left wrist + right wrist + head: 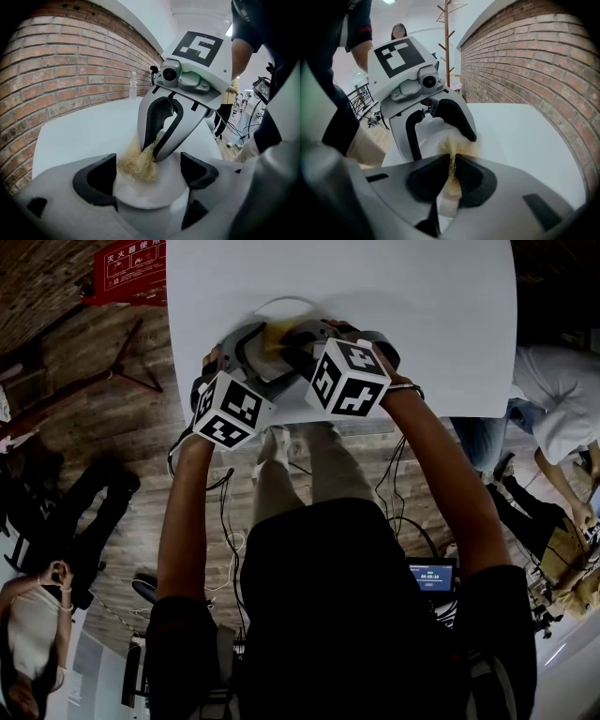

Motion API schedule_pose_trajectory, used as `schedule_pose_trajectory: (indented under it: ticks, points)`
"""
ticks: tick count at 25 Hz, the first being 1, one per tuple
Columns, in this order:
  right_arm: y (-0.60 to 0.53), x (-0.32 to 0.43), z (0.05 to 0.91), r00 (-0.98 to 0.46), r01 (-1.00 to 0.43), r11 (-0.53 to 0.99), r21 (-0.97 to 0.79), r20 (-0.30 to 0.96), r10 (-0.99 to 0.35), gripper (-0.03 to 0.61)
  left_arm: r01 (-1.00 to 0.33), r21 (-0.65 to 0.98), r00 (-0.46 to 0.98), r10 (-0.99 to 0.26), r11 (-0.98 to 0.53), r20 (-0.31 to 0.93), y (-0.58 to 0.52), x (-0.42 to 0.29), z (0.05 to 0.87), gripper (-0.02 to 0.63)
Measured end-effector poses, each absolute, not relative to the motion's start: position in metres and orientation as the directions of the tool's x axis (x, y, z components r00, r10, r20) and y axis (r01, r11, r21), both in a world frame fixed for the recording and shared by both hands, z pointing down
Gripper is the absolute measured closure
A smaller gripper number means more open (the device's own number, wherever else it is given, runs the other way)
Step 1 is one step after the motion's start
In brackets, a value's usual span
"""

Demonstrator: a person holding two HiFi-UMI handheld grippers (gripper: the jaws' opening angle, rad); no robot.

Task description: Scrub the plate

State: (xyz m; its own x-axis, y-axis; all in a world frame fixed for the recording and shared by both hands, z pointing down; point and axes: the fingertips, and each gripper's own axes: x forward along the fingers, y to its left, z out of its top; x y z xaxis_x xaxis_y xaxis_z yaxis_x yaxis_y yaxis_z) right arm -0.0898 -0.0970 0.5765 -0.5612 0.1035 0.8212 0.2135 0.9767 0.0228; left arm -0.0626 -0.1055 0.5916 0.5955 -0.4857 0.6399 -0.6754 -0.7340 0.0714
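Our black shirt (337, 615) fills the head view at six o'clock. Toward twelve, at the near edge of the white table (422, 315), the left gripper (251, 345) and right gripper (298, 341) meet tip to tip. We have the left gripper's jaws clamped across a small white round plate (150, 199), its rim against both black pads. The right gripper's jaws are pressed nearly together, pinching a tan fibrous scrubbing pad (451, 145). In the left gripper view, the pad's free end lies on the plate's face at about ten o'clock. A red brick wall (56, 70) runs beside the table.
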Motion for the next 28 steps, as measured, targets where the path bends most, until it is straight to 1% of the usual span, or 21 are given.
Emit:
schedule_pose_trajectory:
  ticks: [28]
  points:
    - [-0.104,-0.048,0.58,-0.56,0.093,0.996,0.019,0.827,0.036,0.54,-0.678,0.07,0.591,-0.486,-0.731,0.645,-0.106,-0.062,0.598,0.206]
